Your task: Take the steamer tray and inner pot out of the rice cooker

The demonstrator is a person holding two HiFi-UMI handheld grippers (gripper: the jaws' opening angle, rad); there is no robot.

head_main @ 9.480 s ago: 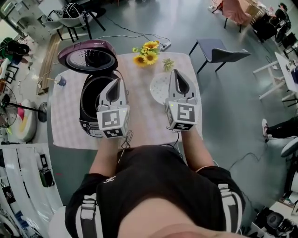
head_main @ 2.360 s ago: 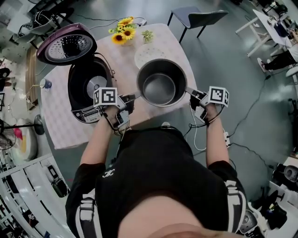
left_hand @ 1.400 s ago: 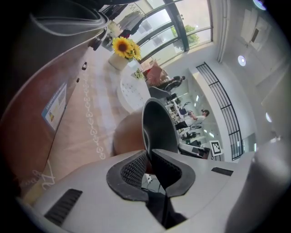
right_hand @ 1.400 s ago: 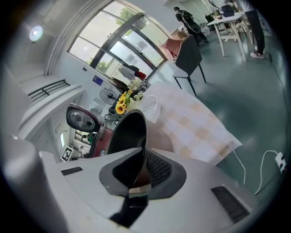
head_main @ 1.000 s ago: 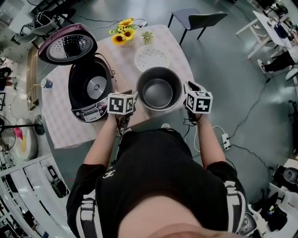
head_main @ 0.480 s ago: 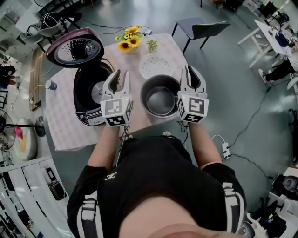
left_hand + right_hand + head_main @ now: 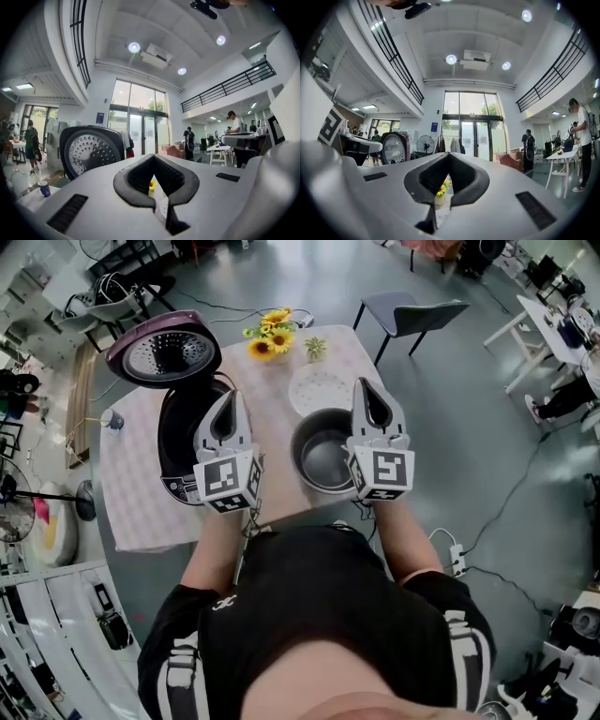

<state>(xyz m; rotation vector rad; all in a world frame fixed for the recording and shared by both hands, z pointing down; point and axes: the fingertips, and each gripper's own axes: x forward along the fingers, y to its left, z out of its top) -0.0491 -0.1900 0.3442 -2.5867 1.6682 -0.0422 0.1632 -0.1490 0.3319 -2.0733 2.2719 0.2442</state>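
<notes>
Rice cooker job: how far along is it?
Done: steamer tray and inner pot both sit on the table, outside the open rice cooker. In hand: nothing; left gripper and right gripper jaws have just closed, empty. Left: nothing visible.

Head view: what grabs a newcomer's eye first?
The left hand-held gripper and the right hand-held gripper are held up side by side over the table, their jaws just closed on nothing. Between them, partly hidden by the right one, the empty inner pot sits on the table with the white steamer tray beyond it. At the left stands the rice cooker, its lid up.
</notes>
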